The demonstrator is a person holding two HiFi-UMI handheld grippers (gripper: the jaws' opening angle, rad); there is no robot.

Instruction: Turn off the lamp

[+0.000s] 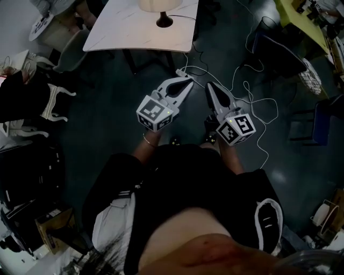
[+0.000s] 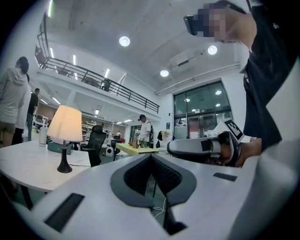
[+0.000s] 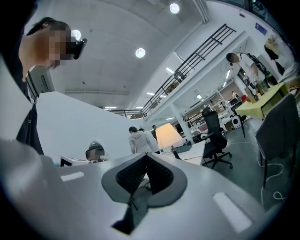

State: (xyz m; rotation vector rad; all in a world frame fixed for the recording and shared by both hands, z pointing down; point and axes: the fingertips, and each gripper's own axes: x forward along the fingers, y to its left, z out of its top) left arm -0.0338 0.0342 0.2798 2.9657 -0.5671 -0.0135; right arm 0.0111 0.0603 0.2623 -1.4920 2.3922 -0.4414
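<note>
In the head view the lamp [image 1: 160,9] stands at the top of the picture on a white surface [image 1: 123,32]. Its shade glows, its dark base sits back from the near edge, and a thin cord runs right from the base. The left claw [image 1: 188,83] and the right claw [image 1: 210,87] are held side by side, a little apart, both pointing toward the surface and well short of it. Between them and its near edge lies dark floor, with white cables [image 1: 252,102] looping to the right. A grey chair [image 1: 72,48] stands off the surface's left corner and a dark chair [image 1: 277,53] well to the right, so the stretch straight ahead is open.

In the left gripper view the left claw is closed, its dark pads meeting at the tip with nothing between them. The lit lamp is up and to the left on the surface, whose rounded edge faces the camera. A black office chair [image 2: 96,140] stands just behind it, and a yellow-green table [image 2: 133,149] is farther back. The right claw shows at the right, level and apart.

In the right gripper view the right claw is shut too and empty. The lamp shows just above and right of its tip, well apart. People [image 3: 138,140] stand to the lamp's left – bare floor opens to the right
</note>
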